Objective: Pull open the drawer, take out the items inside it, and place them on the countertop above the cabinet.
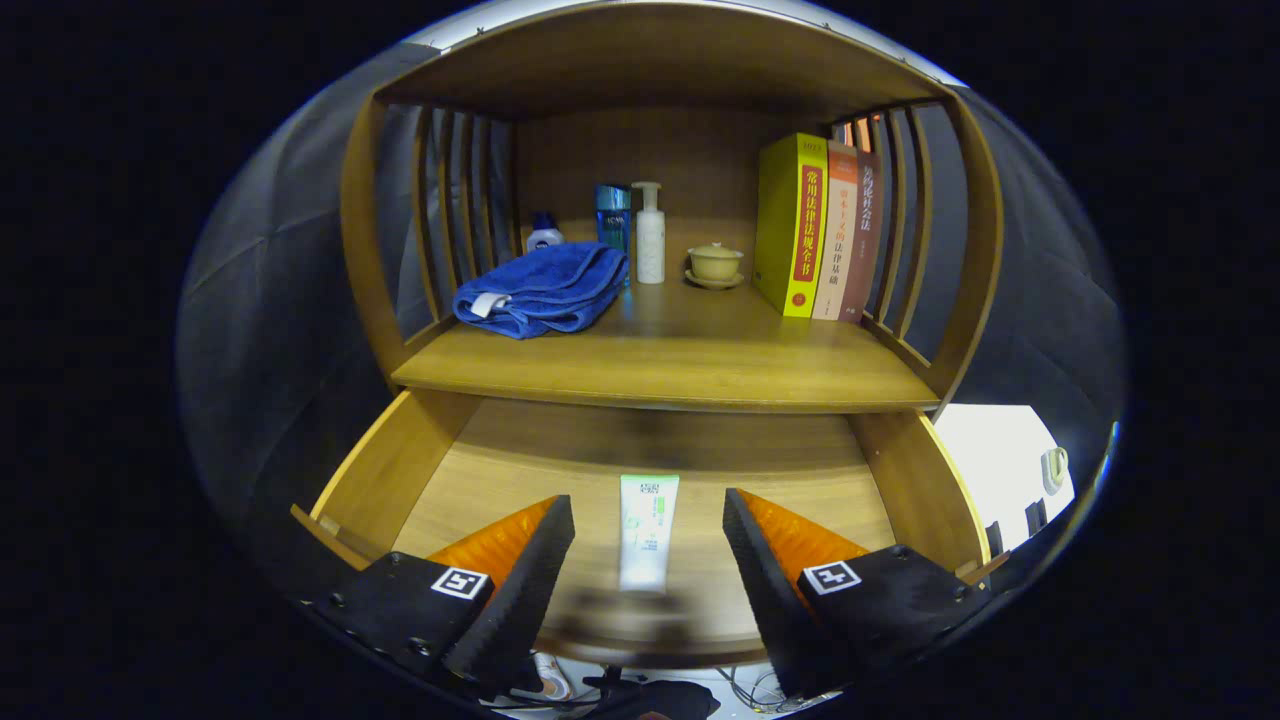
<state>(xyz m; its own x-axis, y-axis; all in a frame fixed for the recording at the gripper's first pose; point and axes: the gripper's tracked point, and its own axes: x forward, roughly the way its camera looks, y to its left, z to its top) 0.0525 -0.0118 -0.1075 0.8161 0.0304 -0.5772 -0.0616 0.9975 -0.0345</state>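
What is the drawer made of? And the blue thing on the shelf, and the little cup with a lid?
The drawer looks like wood with a smooth, light finish: grain lines show on its floor. The blue thing seems to be soft cloth, likely a towel, since it lies folded and fuzzy. The little cup looks like glazed ceramic, pale and slightly shiny, though that is a guess. The gripper has its fingers open over the drawer.

Gripper [648, 545] wide open, nothing held. Two fingers [520, 580] spread well apart, left one and right one angled inward toward the far end, roughly symmetric. Black foam pads face each other across the gap; orange ribbed backing behind each pad. Black mounts at the near end, each with a square fiducial marker on top. Gripper pointed forward and tilted slightly down. Neither pad touching anything. Fingertips level with each other.
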